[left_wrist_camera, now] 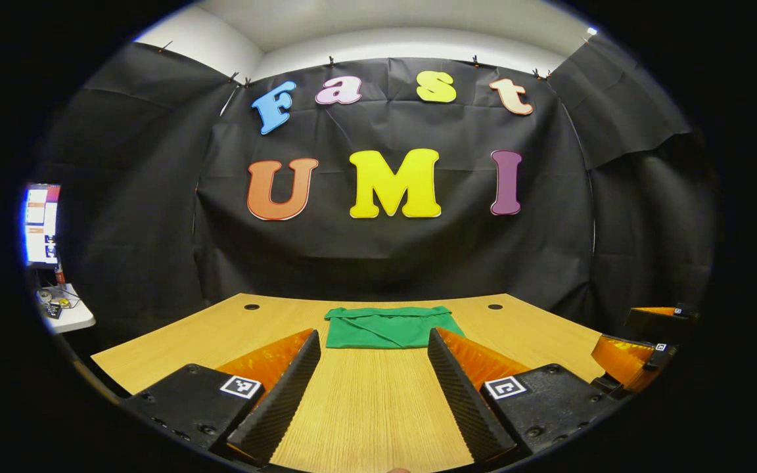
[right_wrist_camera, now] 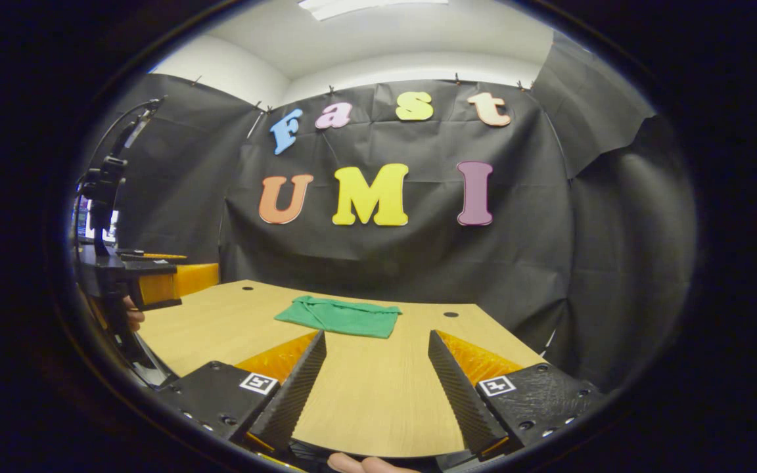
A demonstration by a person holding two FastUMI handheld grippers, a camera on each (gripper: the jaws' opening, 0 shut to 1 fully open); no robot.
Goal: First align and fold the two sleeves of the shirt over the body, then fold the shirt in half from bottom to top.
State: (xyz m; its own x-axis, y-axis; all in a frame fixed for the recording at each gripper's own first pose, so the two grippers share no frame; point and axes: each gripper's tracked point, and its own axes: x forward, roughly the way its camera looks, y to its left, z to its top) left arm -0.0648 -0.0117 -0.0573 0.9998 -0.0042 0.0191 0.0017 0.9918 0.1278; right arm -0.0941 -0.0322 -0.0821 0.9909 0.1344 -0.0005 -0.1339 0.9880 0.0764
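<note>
Green shirt point(left_wrist_camera: 388, 326) lies as a compact folded rectangle at the wooden table's point(left_wrist_camera: 365, 407) far edge; folding appears complete. Left gripper point(left_wrist_camera: 374, 387) and right gripper point(right_wrist_camera: 376, 387) hover spread, empty.

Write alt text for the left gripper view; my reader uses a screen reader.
A folded green shirt lies on a wooden table, beyond the left gripper with its jaws open. The right gripper shows at the right edge.

Both tongs point(left_wrist_camera: 373, 341) point(right_wrist_camera: 376, 345) carry ridged, tapering fingers on screwed housings with square markers.
</note>
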